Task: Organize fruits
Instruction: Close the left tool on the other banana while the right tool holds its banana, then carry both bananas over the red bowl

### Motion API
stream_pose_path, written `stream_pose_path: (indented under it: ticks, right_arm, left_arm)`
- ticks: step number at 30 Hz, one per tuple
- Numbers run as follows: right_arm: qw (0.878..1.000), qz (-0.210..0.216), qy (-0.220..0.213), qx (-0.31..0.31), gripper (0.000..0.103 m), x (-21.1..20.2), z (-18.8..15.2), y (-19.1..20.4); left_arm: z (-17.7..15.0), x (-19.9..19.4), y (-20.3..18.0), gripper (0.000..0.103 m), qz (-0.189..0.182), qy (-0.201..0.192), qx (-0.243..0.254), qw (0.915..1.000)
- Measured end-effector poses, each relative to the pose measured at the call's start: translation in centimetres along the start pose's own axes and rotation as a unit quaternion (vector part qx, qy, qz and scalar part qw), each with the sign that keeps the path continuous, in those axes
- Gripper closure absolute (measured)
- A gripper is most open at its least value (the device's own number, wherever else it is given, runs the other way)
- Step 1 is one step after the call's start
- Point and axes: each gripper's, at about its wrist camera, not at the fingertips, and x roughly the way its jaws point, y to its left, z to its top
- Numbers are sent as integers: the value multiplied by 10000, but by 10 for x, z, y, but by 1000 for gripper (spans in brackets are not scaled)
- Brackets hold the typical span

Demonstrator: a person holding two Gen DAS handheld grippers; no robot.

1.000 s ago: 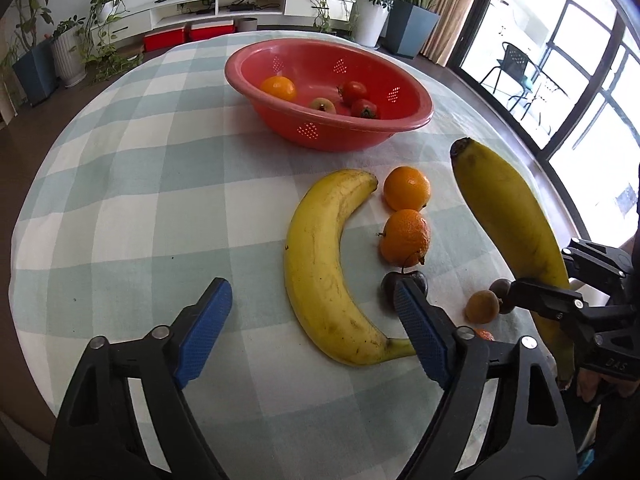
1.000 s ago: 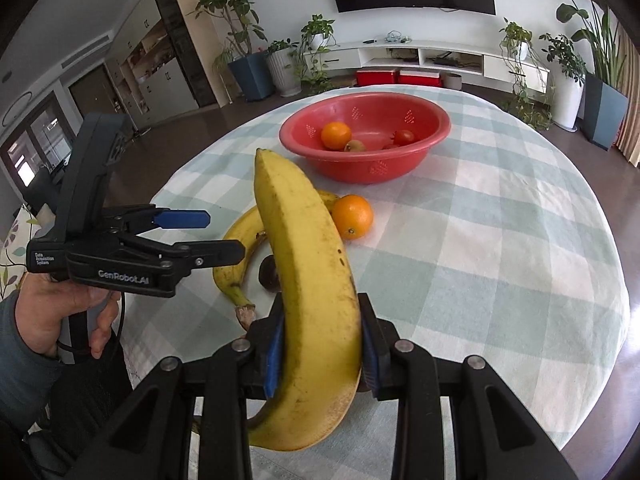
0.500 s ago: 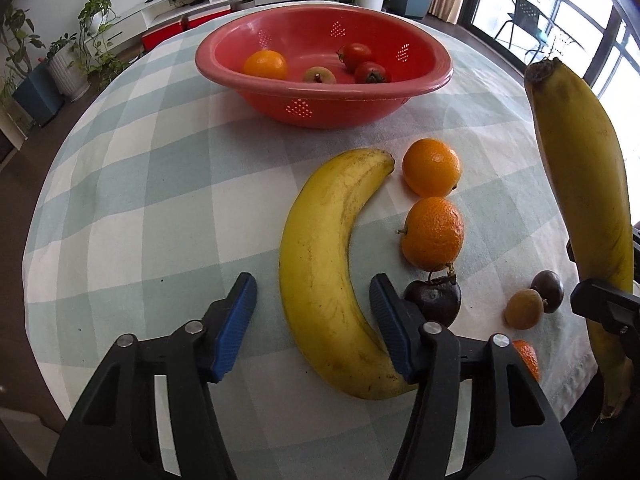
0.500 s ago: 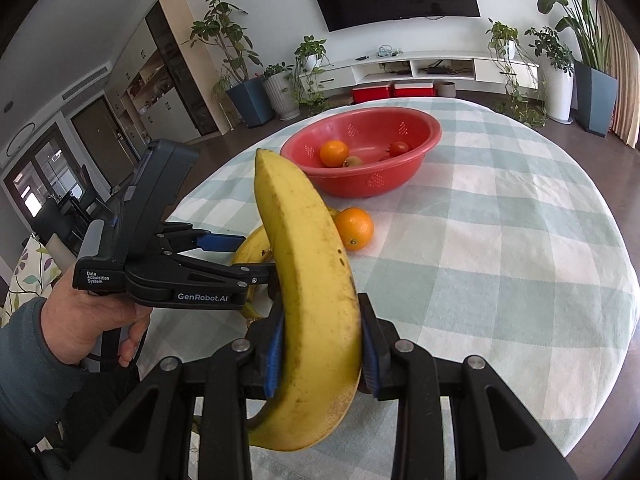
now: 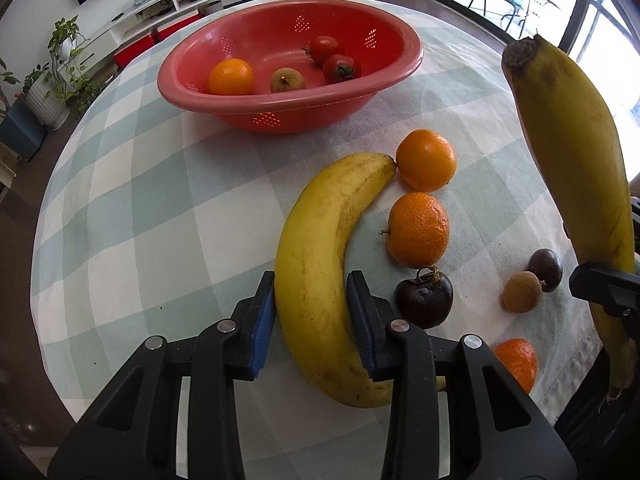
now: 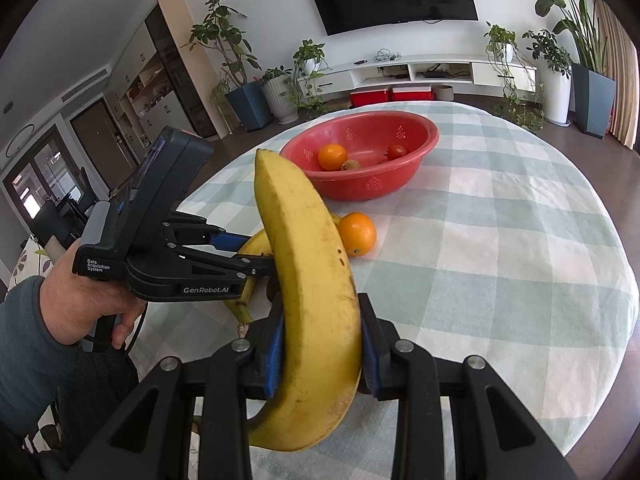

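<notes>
Checked cloth covers a round bench (image 5: pixel 132 200) in a living room, with a red bowl (image 5: pixel 288 108) of fruit at its far side. Nearer than the bowl, the left gripper (image 5: pixel 310 312) is closing around a banana (image 5: pixel 316 272) lying on the cloth, beside two oranges (image 5: pixel 418 230). Right of the bowl, the right gripper (image 6: pixel 322 350) holds a second banana (image 6: pixel 308 280) upright, clamped firmly.
</notes>
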Motion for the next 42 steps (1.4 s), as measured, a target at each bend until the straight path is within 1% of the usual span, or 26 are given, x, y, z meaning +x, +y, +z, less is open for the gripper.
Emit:
stream_pose_path:
  ticks: [3,10,16,24,29,31,35,38,42]
  right_arm:
    - [10000,-40,-40,10,68,-2,0,0]
    - [9999,-119,-51,19,68,-2,0,0]
    - [9999,-159,-52,33,68,-1,0,-1]
    - [9998,-188,-77,57,68,1,1,-2]
    - [9996,-176,-188,113,68,-4,0,-3]
    - [9995,-168,-238,137,68,-6,0,-4]
    - [9990,-134,-321,286,68,-10,3,-9]
    - [9973,-11,-412,611,68,-15,7,-21]
    - [9953,-182,-464,829,68,-22,15,-36]
  left_arm:
    - [-4,-2,1,72,-51,-73,39,10000]
    - [-13,-10,8,73,-85,-328,-70,9994]
    - [-18,-14,12,73,-44,-341,-37,9994]
    - [-26,-30,27,73,-118,-605,-250,9978]
    - [-37,-43,35,73,-339,-791,-517,9949]
    - [-42,-49,38,73,-374,-869,-603,9937]
    - [-47,-64,46,73,-584,-1097,-861,9885]
    - [-46,-75,51,73,-683,-1242,-941,9854]
    - [-36,-93,59,73,-795,-1473,-1007,9807]
